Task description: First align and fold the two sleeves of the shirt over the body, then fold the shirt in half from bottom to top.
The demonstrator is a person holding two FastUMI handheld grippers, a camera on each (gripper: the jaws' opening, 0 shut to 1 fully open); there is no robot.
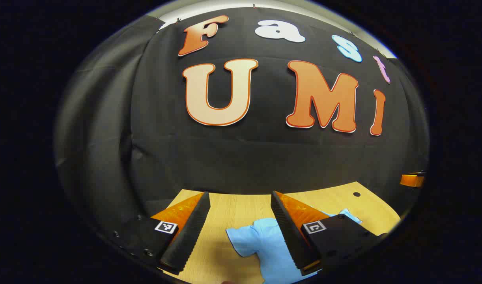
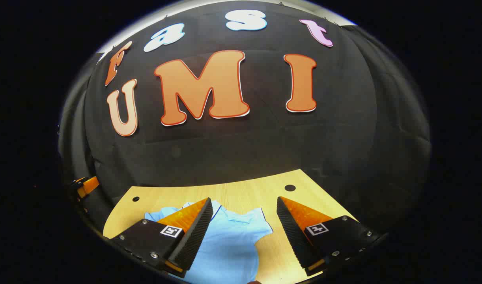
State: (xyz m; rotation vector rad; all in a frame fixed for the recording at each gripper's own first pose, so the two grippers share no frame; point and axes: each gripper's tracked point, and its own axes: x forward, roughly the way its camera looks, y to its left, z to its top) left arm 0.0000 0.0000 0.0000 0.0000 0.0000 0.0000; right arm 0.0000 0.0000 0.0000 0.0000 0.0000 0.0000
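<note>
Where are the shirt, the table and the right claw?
shirt (image 2: 229, 240), right gripper view, on its body.
table (image 2: 245, 193), right gripper view, bare wood.
right claw (image 2: 241, 228), right gripper view, midway between fingertips.

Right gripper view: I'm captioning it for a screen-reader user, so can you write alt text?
A light blue shirt lies flat on a wooden table, collar toward the far edge, one short sleeve spread out. The right claw hovers open above it, holding nothing. A black cloth wall stands behind the table.
</note>
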